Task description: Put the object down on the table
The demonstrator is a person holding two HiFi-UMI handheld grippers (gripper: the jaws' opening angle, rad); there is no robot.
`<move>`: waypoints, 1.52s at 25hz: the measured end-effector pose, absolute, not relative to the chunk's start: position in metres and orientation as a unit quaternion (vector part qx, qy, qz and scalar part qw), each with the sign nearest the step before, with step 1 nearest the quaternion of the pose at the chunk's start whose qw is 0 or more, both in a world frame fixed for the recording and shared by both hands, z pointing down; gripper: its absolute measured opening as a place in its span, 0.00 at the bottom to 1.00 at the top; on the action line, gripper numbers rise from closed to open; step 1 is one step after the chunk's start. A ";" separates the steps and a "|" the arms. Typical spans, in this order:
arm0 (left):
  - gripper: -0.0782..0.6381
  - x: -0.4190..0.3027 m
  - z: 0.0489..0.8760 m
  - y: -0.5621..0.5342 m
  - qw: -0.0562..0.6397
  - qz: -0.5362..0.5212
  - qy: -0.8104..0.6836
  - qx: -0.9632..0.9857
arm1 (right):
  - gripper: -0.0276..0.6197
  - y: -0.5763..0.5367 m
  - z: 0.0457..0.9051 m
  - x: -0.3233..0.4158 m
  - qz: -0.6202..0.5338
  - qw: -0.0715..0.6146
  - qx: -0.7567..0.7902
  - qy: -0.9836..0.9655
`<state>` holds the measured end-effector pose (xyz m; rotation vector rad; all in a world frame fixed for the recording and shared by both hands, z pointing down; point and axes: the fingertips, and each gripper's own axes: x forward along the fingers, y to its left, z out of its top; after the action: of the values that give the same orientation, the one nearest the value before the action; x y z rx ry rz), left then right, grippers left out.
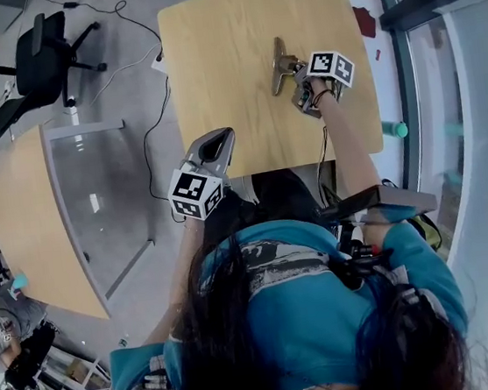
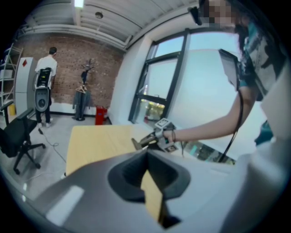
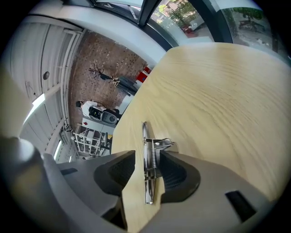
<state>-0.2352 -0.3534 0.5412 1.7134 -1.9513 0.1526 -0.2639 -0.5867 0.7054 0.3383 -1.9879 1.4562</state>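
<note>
The right claw [image 1: 295, 76] reaches over the far part of the wooden surface [image 1: 227, 59]. Its jaws stand apart, and a metal spring clamp [image 1: 280, 63] lies between them. In the right gripper view the clamp [image 3: 146, 136] sits lengthwise in the right claw [image 3: 148, 159], with its thin bar running straight out past the tips. A strip of bare surface [image 3: 218, 100] shows between the bar and the jaw on the left of that view. The spring side lies close against the other jaw, and I cannot tell whether it touches. The clamp appears to rest on the wood.

The left claw [image 1: 220, 141] hangs at the near edge of the surface, well apart from the right claw and nearer the person. In the left gripper view its jaws meet at the tips, with only a narrow wedge of wood showing behind them, and the left claw [image 2: 146, 154] holds nothing. Ahead of it in that view are the right claw [image 2: 150, 142] and the clamp [image 2: 137, 143], low over the surface.

An office chair [image 1: 46, 59] stands on the floor beyond the left claw, off to its left.
</note>
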 end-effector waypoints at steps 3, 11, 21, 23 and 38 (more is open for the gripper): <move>0.11 -0.235 0.544 -0.350 0.270 0.056 -0.723 0.633 | 0.28 -0.588 0.705 -0.258 0.548 0.325 0.140 -0.758; 0.11 -0.242 0.536 -0.334 0.259 0.053 -0.722 0.640 | 0.29 -0.585 0.690 -0.231 0.563 0.299 0.197 -0.745; 0.11 -0.246 0.527 -0.309 0.236 0.045 -0.705 0.668 | 0.28 -0.539 0.613 -0.183 0.561 0.207 0.200 -0.776; 0.11 -0.245 0.526 -0.299 0.230 0.043 -0.698 0.677 | 0.28 -0.511 0.598 -0.179 0.560 0.191 0.187 -0.784; 0.11 -0.211 0.507 -0.213 0.190 0.047 -0.619 0.760 | 0.28 -0.299 0.530 -0.151 0.591 0.081 0.148 -0.789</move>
<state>-0.2115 -0.2127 0.5073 2.1373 -1.7400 0.1311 -0.1513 -0.2990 0.5299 0.4436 -2.3578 1.7668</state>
